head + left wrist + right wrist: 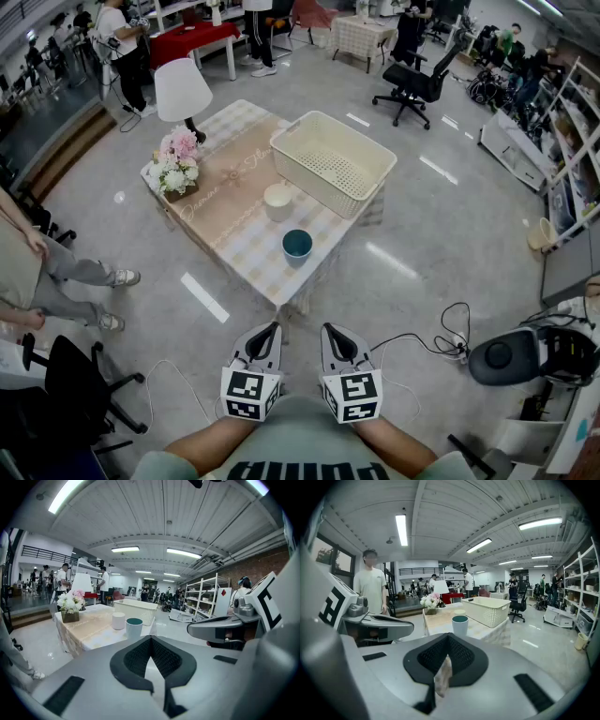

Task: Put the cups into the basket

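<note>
Both grippers wait short of the low table (246,253), held close in front of the person – the left gripper (272,326) and the right gripper (329,329) each with jaws pressed together and nothing between them. Neither cup has gone into the basket (314,190) yet. The cream cup (278,202) stands just beside the basket's near wall, and the teal-lined cup (297,246) stands nearer the person, not far from the table's front corner.

The likely trouble lies with that nearer cup. Jaws that arrive closed, or open too late, would push it rather than take it, and a shove sideways could send it over the cloth's edge to the hard floor. Both cups look smooth and round, so a grip set too near the rim may slip. A cup carried low could also catch the basket's wall and tip it. Cables (441,342) trail across the floor to the person's right – a snag if the approach drifts that way.

Much stays unclear. The right gripper view hides nearly all of the cream cup behind the teal-lined one (460,625). Whether the cream cup sits mouth up or upside down cannot be told, nor whether either cup holds anything. The cloth covers the table's legs, and the person's arms are cut off at the head view's lower edge
</note>
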Demonstrator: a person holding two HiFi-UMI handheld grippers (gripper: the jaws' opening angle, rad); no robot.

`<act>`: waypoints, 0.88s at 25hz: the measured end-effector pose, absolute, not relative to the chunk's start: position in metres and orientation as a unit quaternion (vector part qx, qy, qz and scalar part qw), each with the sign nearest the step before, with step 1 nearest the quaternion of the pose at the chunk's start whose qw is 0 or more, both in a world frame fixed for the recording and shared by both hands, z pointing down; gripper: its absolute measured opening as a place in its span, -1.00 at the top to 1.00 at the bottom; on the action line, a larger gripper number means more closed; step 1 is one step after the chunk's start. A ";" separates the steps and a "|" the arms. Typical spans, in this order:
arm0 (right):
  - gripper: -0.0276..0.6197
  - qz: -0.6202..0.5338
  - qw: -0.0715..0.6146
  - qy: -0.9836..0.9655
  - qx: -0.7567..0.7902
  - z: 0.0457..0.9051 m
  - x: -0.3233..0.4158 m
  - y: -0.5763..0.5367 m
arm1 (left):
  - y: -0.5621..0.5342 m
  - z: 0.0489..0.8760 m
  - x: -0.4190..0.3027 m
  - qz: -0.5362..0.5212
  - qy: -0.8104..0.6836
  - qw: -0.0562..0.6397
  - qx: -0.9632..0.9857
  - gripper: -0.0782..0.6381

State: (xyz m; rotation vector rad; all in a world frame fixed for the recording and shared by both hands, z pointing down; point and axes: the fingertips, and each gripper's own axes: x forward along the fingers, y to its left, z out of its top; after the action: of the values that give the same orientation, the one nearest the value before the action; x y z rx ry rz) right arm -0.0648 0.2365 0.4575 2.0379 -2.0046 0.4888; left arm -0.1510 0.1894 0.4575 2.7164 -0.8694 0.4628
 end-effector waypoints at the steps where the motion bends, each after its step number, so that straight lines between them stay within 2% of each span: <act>1: 0.89 0.168 0.121 -0.685 0.698 0.457 -0.065 0.236 | 0.188 0.457 -0.151 0.158 -0.298 0.125 0.933 0.78; 22: 0.89 0.172 0.100 -0.658 0.726 0.451 -0.085 0.225 | 0.174 0.453 -0.172 0.147 -0.264 0.126 0.945 0.78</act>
State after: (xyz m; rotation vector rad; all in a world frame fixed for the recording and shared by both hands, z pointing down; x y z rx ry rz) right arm -0.0851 0.2254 0.4510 2.1465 -1.9445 0.5089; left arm -0.1716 0.1736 0.4532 2.7513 -0.7690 0.4295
